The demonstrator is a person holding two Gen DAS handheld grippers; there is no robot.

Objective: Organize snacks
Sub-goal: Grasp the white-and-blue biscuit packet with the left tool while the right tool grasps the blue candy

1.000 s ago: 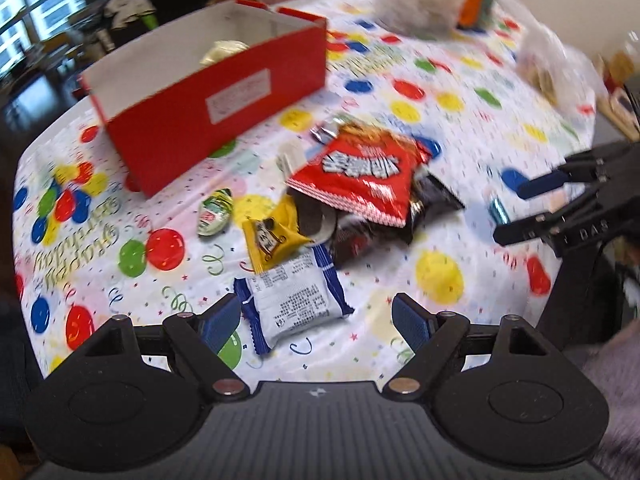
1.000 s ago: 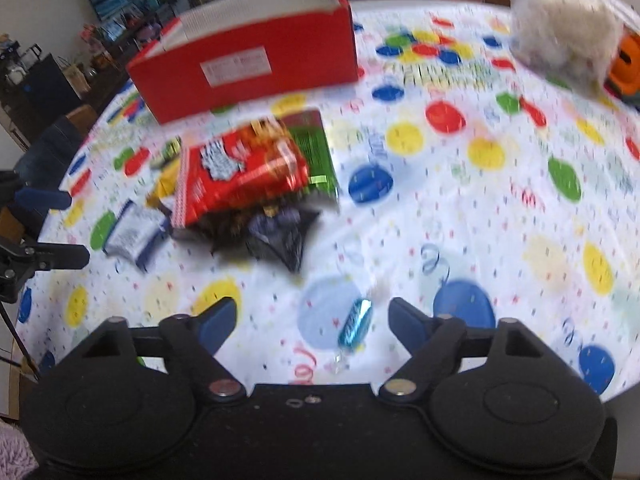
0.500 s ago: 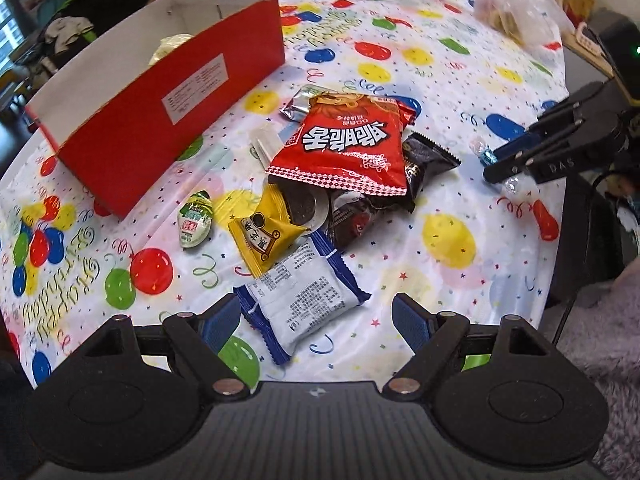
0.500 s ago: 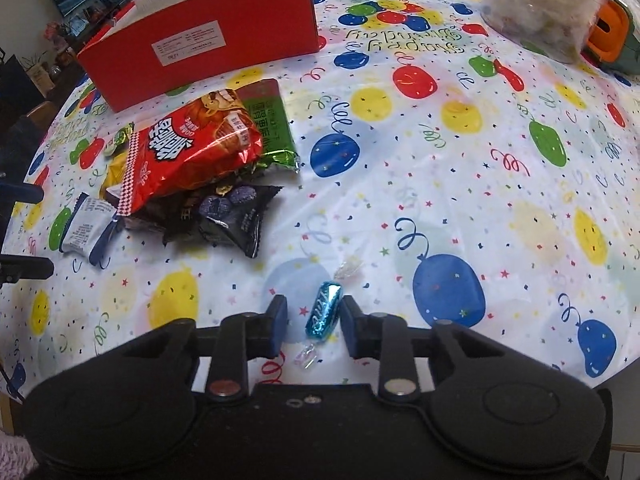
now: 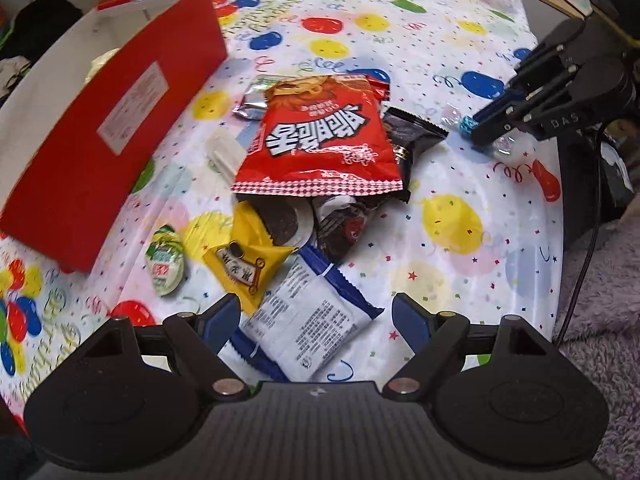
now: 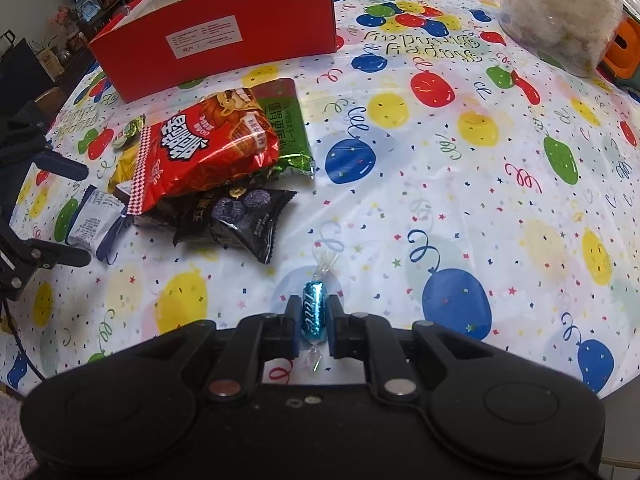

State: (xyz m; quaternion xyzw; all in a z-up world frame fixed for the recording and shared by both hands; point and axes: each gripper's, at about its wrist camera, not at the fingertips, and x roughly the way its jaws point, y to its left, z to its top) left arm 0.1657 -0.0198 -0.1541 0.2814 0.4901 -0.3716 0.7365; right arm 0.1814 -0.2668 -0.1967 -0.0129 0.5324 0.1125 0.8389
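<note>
Now the right tool has closed: a second ago its fingers stood wide either side of the blue foil candy, half a second ago they were narrowing, and at present both pads press the wrapper's flanks, so the sweet is gripped. Whether it has left the worktop yet I cannot tell. That reads as the pick finished, with the carry to the red cardboard box, far off at about 11 o'clock in the right view, likely next.

Meanwhile the left tool has drawn in over the pile across the same second and hangs wide open, holding nothing; the blue-and-white biscuit packet lies between its fingertips, closer to the left one.

The candy is a small cylinder in crinkled metallic blue foil with clear twisted ends, slippery and easily crushed. At 10 o'clock of it sits the heap: a puffy glossy red snack bag with a checked seam, lying on a flat green foil pack and a matte black pouch. In the left view a yellow sachet and a small green-lidded jelly cup rest at 9 o'clock of the biscuit packet. The tablecloth is smooth plastic printed with balloons. The box is stiff, open-topped, with a white label.
</note>
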